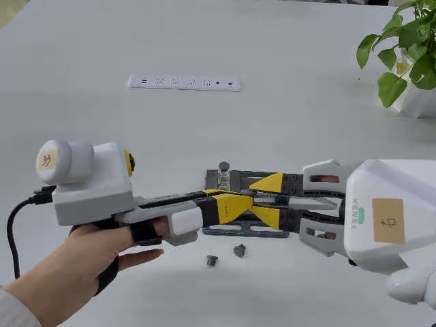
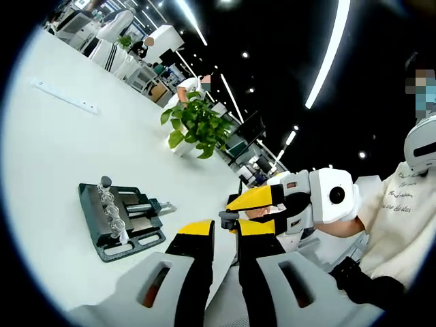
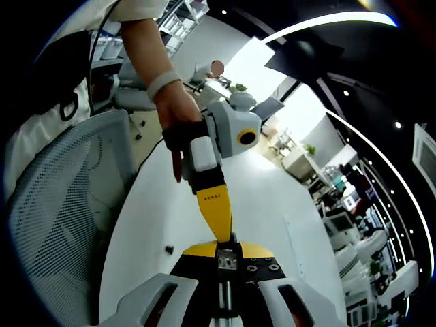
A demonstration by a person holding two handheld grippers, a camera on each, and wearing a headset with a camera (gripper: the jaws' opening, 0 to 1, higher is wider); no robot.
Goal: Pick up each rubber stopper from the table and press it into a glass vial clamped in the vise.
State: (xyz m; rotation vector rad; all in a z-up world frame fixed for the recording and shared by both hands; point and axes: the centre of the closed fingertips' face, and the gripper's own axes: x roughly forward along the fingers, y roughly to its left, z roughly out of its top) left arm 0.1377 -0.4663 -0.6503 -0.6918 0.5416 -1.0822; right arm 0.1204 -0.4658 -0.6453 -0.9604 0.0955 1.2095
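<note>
The left gripper [image 2: 227, 226] has its jaws drawn in close on a small grey rubber stopper [image 2: 228, 216], which sits pinched at the very ends of its yellow tips. The right gripper [image 3: 229, 249] meets it head-on from the other side. Its jaws stand well apart, one yellow tip on each side of the left gripper's nose, and they touch neither the nose nor the stopper as far as the views show. In the right gripper view the left gripper's yellow tip points straight down into that open gap, and a hand [image 3: 178, 112] grips the left gripper's handle.

The vise [image 2: 92, 204] sits on the white table [image 1: 306, 102] directly under the place where the two grippers meet. In the left gripper view it lies off to the left of the jaws, apart from them. A row of glass vials [image 2: 114, 216] is clamped in it. The vial at the end of the row farthest from the person already carries a grey cap stopper [image 1: 224, 165], seen just beyond the left gripper's tip.

Two loose stoppers [image 1: 212, 259] [image 1: 239, 250] lie on the table just on the person's side of the crossed jaws, near each other, below the left gripper's tip.

A white power strip [image 1: 183, 82] lies well beyond both grippers, and a potted plant [image 1: 409, 48] stands far out past the right gripper's body
</note>
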